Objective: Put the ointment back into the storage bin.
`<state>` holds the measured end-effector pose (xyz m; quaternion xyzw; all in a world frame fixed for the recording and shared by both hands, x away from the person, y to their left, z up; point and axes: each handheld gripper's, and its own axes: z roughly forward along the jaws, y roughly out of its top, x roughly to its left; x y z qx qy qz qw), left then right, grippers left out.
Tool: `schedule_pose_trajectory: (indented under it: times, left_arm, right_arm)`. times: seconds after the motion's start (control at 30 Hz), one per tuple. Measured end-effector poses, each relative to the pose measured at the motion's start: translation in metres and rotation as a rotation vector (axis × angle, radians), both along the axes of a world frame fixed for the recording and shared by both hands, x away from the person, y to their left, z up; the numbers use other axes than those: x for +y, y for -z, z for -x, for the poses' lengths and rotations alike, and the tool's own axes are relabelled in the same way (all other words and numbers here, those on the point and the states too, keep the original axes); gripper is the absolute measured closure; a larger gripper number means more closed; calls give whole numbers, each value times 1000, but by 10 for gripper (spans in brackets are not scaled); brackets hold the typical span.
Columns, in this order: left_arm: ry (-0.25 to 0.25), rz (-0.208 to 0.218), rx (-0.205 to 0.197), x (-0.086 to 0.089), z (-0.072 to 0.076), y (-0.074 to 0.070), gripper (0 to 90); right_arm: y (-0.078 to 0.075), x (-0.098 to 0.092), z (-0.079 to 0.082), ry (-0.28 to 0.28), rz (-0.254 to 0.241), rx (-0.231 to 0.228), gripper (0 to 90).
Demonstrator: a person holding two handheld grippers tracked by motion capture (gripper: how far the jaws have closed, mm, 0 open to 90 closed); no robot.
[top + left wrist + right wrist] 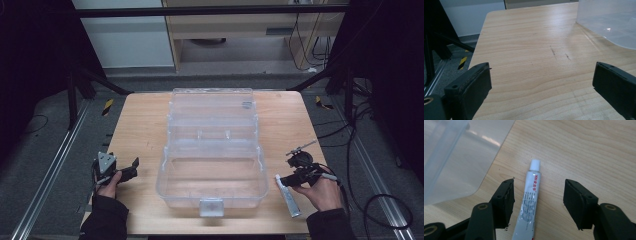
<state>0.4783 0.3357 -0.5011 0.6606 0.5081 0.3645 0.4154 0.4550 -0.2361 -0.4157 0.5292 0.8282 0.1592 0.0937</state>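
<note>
1. Clear plastic marks your landmark in the high view: the open storage box [212, 160] sits mid-table, lid tipped back, tray empty as far as you can see. Your right gripper [282, 181] rests just right of the box's front corner, over the white tube [288, 195], which lies flat on the wood beside the box wall. Your left gripper [131, 167] waits well left of the box, holding nothing.

2. Left gripper view: your jaws stand wide apart over bare wooden table [529, 50], with the box [609, 20] off toward the far side. 2 dark scuffs [560, 53] mark the grain between you and the box.

3. Right gripper view: the tube [529, 207] lies between your pads, cap pointing away, close to the left pad [505, 200] and apart from the right one. The jaws are part-way open and not yet pressing. The box's rounded corner [461, 170] sits just beside the tube.

4. Judged from this, you are at the grasp step. Next you should centre the tube, squeeze on its body, lift it, then carry it over the box wall.

5. Around the box: pale wood table, grey floor [45, 145], metal rails, black frame legs, cables trailing at the right.
</note>
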Motion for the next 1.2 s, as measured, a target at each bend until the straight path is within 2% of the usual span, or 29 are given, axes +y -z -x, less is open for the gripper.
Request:
schedule_pose_trajectory:
  times: [0.13,0.2,0.4,0.77,1.2]
  left_arm:
    - [0,0,0,0,0,0,15]
    - [0,0,0,0,0,0,15]
    - [0,2,-1,0,0,0,15]
    - [-1,2,0,0,0,0,15]
    - [-1,2,0,0,0,0,15]
  right_arm:
    - [5,1,-1,-6,6,23,450]
    - [9,2,-1,-15,35,47,467]
    - [14,7,-4,-24,44,77,504]
    - [27,3,-6,-11,23,111,546]
    - [41,4,-10,-10,35,163,597]
